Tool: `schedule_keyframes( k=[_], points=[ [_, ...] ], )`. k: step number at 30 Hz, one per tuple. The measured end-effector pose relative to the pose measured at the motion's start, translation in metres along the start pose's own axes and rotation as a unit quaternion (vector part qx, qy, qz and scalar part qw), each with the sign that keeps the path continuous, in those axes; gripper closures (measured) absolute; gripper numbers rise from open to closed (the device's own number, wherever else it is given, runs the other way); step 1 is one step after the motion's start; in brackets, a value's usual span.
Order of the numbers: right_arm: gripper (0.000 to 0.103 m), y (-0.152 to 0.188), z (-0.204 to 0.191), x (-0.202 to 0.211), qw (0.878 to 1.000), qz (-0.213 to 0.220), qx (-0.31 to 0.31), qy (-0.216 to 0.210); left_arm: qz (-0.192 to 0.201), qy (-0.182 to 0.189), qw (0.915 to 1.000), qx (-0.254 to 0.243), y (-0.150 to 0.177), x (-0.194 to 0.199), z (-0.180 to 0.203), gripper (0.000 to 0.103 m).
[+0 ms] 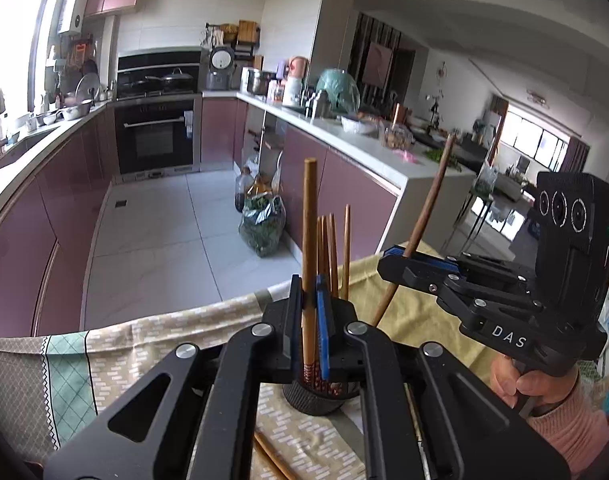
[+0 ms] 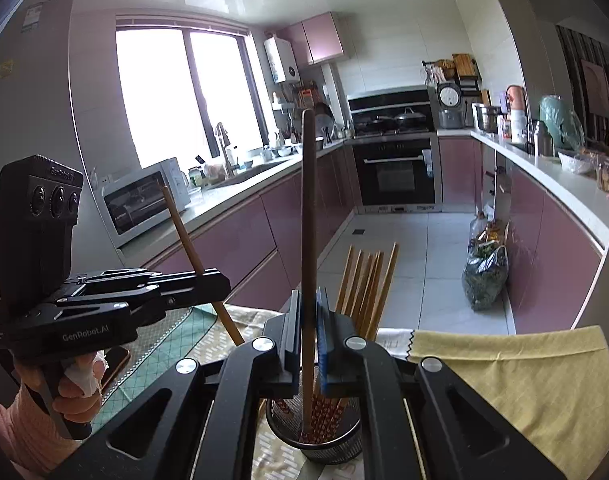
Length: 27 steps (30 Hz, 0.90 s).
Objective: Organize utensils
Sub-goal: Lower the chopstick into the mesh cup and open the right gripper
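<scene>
A black mesh holder (image 1: 312,400) stands on the cloth-covered table with several wooden chopsticks (image 1: 333,252) upright in it. My left gripper (image 1: 310,304) is shut on one chopstick (image 1: 309,216), held upright with its lower end at the holder's mouth. My right gripper (image 1: 408,258) is shut on another chopstick (image 1: 432,196), tilted, just right of the holder. In the right wrist view my right gripper (image 2: 309,316) clamps its chopstick (image 2: 308,200) over the holder (image 2: 316,436), and my left gripper (image 2: 206,278) holds its chopstick (image 2: 184,232) to the left.
The table carries a patterned cloth (image 1: 124,344) and a yellow cloth (image 2: 524,380). Loose chopsticks (image 1: 272,458) lie on the table near the holder. Beyond the table edge lie the kitchen floor, purple cabinets and a bag of greens (image 1: 262,226).
</scene>
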State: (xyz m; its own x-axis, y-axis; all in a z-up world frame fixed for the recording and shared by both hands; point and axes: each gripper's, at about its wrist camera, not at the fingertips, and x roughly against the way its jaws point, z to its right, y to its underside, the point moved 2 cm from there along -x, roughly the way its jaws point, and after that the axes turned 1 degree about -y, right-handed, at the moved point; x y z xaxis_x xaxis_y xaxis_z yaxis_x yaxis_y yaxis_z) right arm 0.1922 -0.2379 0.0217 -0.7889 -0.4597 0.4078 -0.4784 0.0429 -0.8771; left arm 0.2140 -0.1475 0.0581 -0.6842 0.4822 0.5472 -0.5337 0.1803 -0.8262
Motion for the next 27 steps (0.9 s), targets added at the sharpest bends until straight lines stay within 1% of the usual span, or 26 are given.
schedule_keyframes(
  k=[5, 9, 12, 22, 27],
  points=[
    [0.097, 0.01, 0.003, -0.016, 0.999, -0.033, -0.008, -0.002, -0.036, 0.008, 0.9992, -0.015, 0.007, -0.023, -0.001, 0.096],
    [0.097, 0.018, 0.005, -0.03, 0.998, -0.064, -0.018, 0.0, -0.066, 0.001, 0.9976, -0.018, 0.014, -0.043, -0.006, 0.096],
    [0.097, 0.023, 0.009, -0.036, 0.997, -0.076, -0.021, 0.003, -0.078, -0.006, 0.9968, -0.017, 0.016, -0.058, -0.011, 0.096],
    [0.096, 0.023, 0.022, -0.046, 0.996, -0.078, -0.044, 0.019, -0.089, -0.011, 0.9959, -0.008, 0.015, -0.081, -0.018, 0.095],
    [0.093, 0.023, 0.025, -0.046, 0.996, -0.074, -0.047, 0.031, -0.094, -0.011, 0.9955, -0.005, 0.018, -0.088, -0.018, 0.095]
  ],
)
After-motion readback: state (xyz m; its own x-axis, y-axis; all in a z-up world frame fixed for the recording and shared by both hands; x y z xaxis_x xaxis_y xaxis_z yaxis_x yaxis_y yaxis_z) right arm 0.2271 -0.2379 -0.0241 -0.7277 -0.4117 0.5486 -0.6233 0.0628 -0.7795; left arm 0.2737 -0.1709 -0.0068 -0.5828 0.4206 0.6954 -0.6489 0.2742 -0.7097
